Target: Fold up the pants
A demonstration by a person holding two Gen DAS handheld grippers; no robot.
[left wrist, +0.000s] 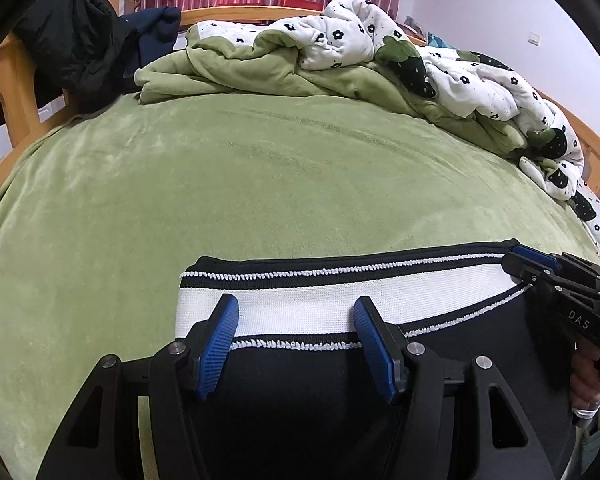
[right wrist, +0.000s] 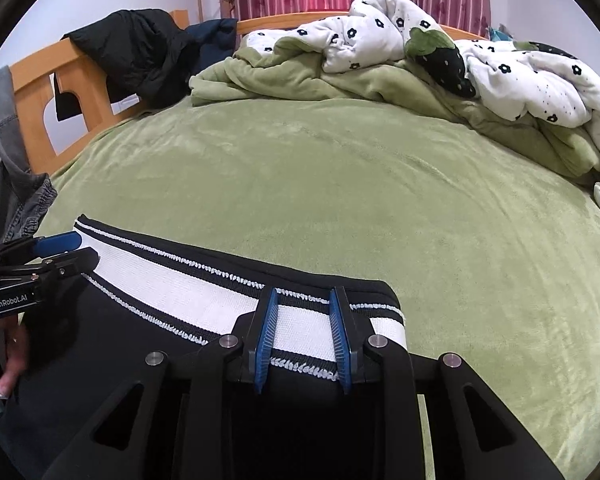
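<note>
Pants (left wrist: 300, 392) lie on the green blanket (left wrist: 220, 184) with the striped waistband (left wrist: 320, 304) at the far edge, running crosswise ahead of both pairs of fingers; we cannot see the legs, which drop out of view beneath the tools. Our left gripper (left wrist: 296, 320) has its blue-padded fingers (left wrist: 224, 328) spread wide, and the white band and black cloth show between them; whether the pads touch the cloth we cannot tell. Our right gripper (right wrist: 303, 312) has its fingers (right wrist: 270, 320) set closer but still parted, with the waistband's right end showing between them; a real grip we cannot confirm. The cloth is black, the waistband a broad white band edged by black stripes with white stitching, and it looks flat and smooth. Beyond the fingertips a flowered quilt (left wrist: 440, 64) lies heaped, and a black jacket (right wrist: 140, 56) hangs on the wooden bed frame (right wrist: 32, 80).
</note>
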